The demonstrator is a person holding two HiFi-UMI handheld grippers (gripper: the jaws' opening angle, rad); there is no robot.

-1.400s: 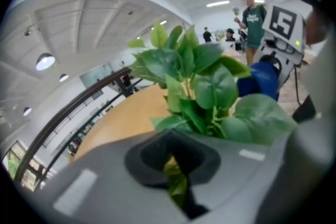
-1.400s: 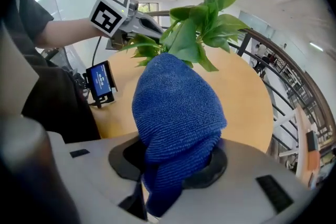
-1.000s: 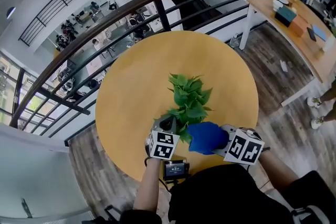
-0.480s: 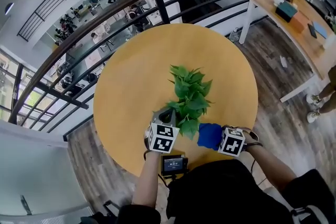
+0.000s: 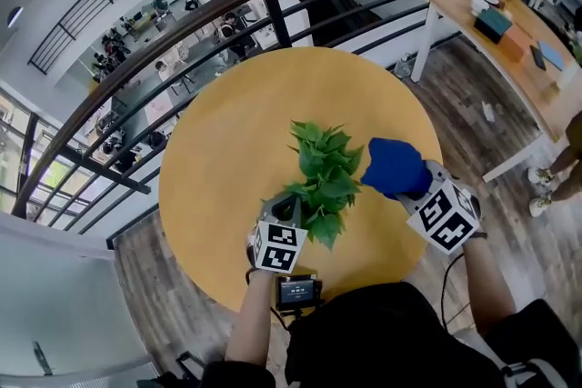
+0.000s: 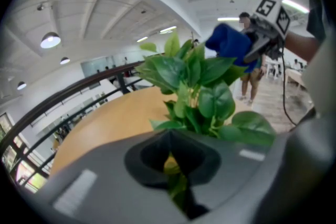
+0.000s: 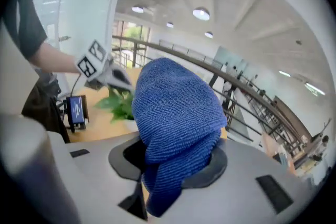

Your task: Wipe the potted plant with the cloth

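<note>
Round yellow table [image 5: 227,123] under you, dark railing [image 5: 182,32] curving past it from nine round to one o'clock, and a long wooden side table [image 5: 509,59] out at two o'clock on the plank floor. The potted plant [image 5: 323,182] stands on the near half of the round top, a little toward six o'clock from its centre, leaves bushy and upright. Your left gripper [image 5: 291,212] comes in at the plant's seven o'clock, low against the foliage, and its jaws are closed tight with a low leaf of the plant pinched between them; its own view shows that green sliver right in the slot. Your right gripper [image 5: 420,193] sits at the plant's three o'clock, angled in from the table's edge, jaws clamped on the blue cloth [image 5: 394,166], which bulges out ahead of them in a thick wad. That wad hangs just beside the upper leaves; whether it touches them can't be told from here. A small screen device [image 5: 300,291] sits at the table's six o'clock edge, right by your left forearm
</note>
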